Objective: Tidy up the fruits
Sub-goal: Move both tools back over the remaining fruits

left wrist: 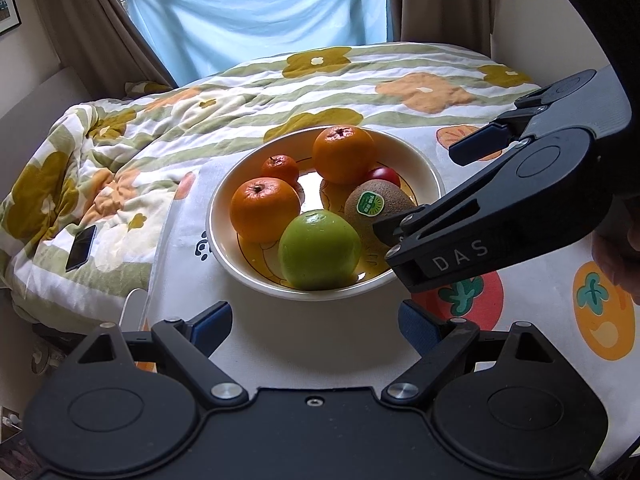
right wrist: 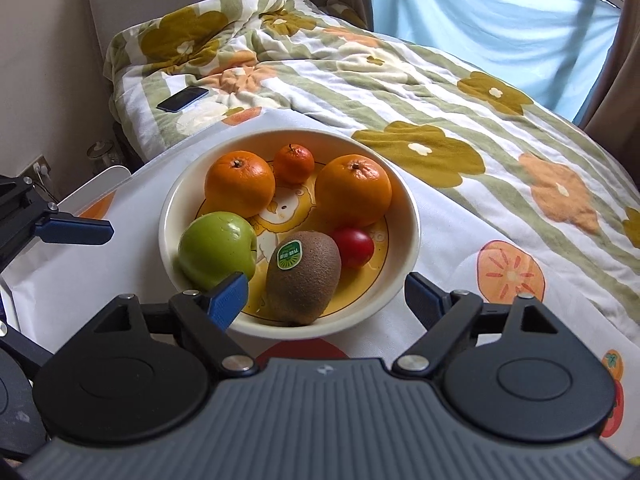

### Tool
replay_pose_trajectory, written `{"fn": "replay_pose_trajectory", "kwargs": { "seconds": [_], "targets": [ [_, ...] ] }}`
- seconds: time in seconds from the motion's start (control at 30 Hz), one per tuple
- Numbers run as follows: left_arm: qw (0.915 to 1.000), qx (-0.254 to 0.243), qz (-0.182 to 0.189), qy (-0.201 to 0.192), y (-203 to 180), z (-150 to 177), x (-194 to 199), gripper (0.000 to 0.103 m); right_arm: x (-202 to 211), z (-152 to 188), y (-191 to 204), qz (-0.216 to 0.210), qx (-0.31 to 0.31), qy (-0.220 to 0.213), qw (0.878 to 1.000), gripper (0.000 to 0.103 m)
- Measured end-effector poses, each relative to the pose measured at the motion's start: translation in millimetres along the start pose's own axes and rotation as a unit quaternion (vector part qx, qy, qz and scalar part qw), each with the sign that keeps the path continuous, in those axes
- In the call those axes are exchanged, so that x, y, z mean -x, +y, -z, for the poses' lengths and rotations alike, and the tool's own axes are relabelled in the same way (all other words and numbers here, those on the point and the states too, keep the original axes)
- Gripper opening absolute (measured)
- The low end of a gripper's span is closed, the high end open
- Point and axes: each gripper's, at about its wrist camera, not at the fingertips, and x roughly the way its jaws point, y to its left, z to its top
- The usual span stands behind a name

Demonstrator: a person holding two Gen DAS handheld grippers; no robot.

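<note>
A cream bowl [left wrist: 218, 236] [right wrist: 404, 248] on the white cloth holds a green apple [left wrist: 319, 249] [right wrist: 216, 248], a kiwi with a green sticker [left wrist: 372, 204] [right wrist: 303, 276], two large oranges [left wrist: 264, 208] [left wrist: 344, 153], a small mandarin [left wrist: 280, 168] [right wrist: 294, 163] and a small red fruit [left wrist: 385, 176] [right wrist: 354, 246]. My left gripper [left wrist: 316, 320] is open and empty, just short of the bowl's near rim. My right gripper [right wrist: 326, 296] is open and empty, its fingers either side of the kiwi's near end; it also shows in the left wrist view [left wrist: 432, 188], beside the bowl's right rim.
The bowl stands on a white tablecloth [left wrist: 360, 332] printed with orange fruit. Behind is a bed with a flowered quilt [left wrist: 240, 92] and a dark phone [left wrist: 81, 248] [right wrist: 183, 99] on it. A blue curtain [left wrist: 260, 12] hangs at the window.
</note>
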Motion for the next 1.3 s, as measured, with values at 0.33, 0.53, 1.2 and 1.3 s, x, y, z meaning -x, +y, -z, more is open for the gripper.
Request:
{"fn": "replay_pose_trajectory", "kwargs": {
  "seconds": [0.33, 0.53, 1.2, 1.3],
  "targets": [
    [0.9997, 0.010, -0.020, -0.011, -17, 0, 32, 0.093, 53, 5, -13, 0.011, -0.025, -0.025, 0.999, 0.100],
    [0.9989, 0.014, -0.036, -0.025, -35, -1, 63, 0.093, 105, 17, -26, 0.022, -0.054, -0.041, 0.997, 0.100],
    [0.9970, -0.011, 0.003, -0.077, -145, -20, 120, 0.093, 226, 109, -117, 0.115, -0.156, -0.054, 0.980, 0.100],
    [0.9965, -0.024, 0.016, -0.079, -160, -28, 109, 0.093, 227, 125, -132, 0.142, -0.183, -0.051, 0.972, 0.100]
  ]
}}
